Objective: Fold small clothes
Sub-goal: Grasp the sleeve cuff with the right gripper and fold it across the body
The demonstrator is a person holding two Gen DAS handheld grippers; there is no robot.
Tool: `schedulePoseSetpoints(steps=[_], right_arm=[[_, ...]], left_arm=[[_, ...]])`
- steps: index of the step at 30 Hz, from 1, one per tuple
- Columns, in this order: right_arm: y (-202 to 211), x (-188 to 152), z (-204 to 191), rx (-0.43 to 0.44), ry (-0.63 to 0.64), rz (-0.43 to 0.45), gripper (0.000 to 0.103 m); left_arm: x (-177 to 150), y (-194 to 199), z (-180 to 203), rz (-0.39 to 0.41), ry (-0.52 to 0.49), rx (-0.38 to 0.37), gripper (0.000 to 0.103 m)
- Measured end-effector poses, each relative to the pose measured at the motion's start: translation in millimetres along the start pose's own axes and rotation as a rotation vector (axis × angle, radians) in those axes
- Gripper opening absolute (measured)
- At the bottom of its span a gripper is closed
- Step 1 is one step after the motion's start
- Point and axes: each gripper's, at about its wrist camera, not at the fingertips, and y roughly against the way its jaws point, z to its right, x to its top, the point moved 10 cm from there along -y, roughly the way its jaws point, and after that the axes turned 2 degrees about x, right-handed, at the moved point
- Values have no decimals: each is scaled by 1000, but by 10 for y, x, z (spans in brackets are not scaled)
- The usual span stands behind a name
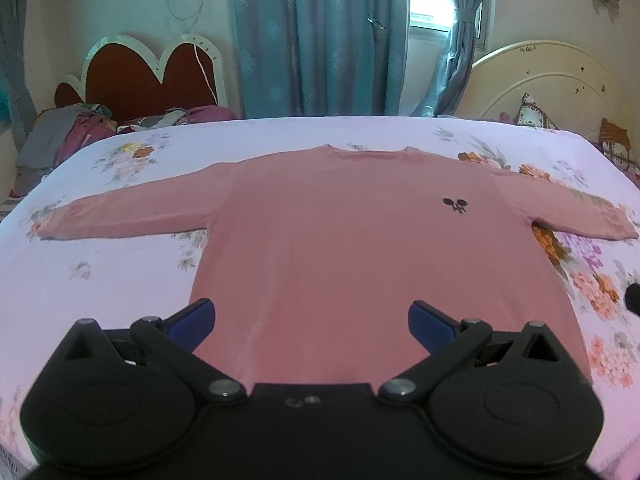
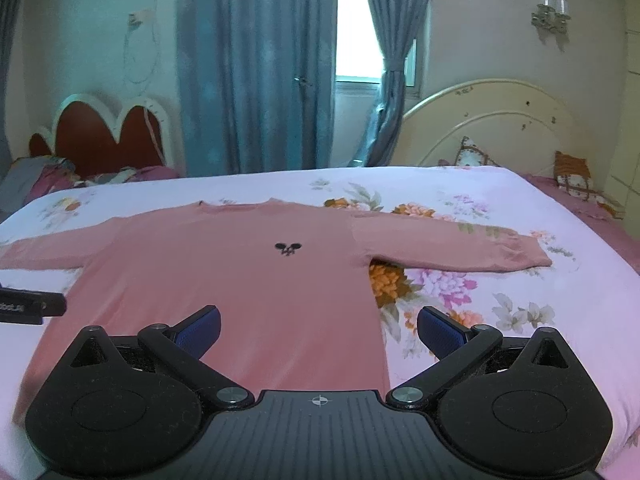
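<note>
A pink long-sleeved shirt (image 1: 320,240) (image 2: 224,280) lies flat and face up on the floral bedsheet (image 1: 100,280) (image 2: 500,300), both sleeves spread sideways, neck at the far side. A small black emblem (image 1: 455,205) (image 2: 288,248) marks its chest. My left gripper (image 1: 311,322) hovers open over the hem's left part, its blue pads empty. My right gripper (image 2: 318,330) is open above the hem's right corner, one pad over the shirt, the other over the sheet. The left gripper's black body (image 2: 32,306) shows at the left edge of the right wrist view.
A red heart-shaped headboard (image 1: 148,76) with piled clothes (image 1: 68,136) stands at the far left. A cream headboard (image 2: 492,120) and patterned cushions (image 2: 576,178) are far right. Blue curtains (image 1: 316,36) and a window lie behind the bed.
</note>
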Motion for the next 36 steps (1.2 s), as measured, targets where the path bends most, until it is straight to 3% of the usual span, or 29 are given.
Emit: schedulePoseSetpoints(steps=[8, 18, 26, 36], right_arm=[[-300, 243, 274, -57, -128, 32, 103], [-748, 358, 1095, -181, -231, -8, 103], [-1320, 385, 1837, -176, -279, -28, 103], [-2053, 260, 3121, -285, -380, -90, 102]], left_arm=[[320, -417, -156, 20, -10, -13, 103], [543, -849, -33, 32, -15, -44, 103], [711, -1227, 323, 3, -3, -18, 102], [834, -1781, 953, -48, -26, -20, 98]])
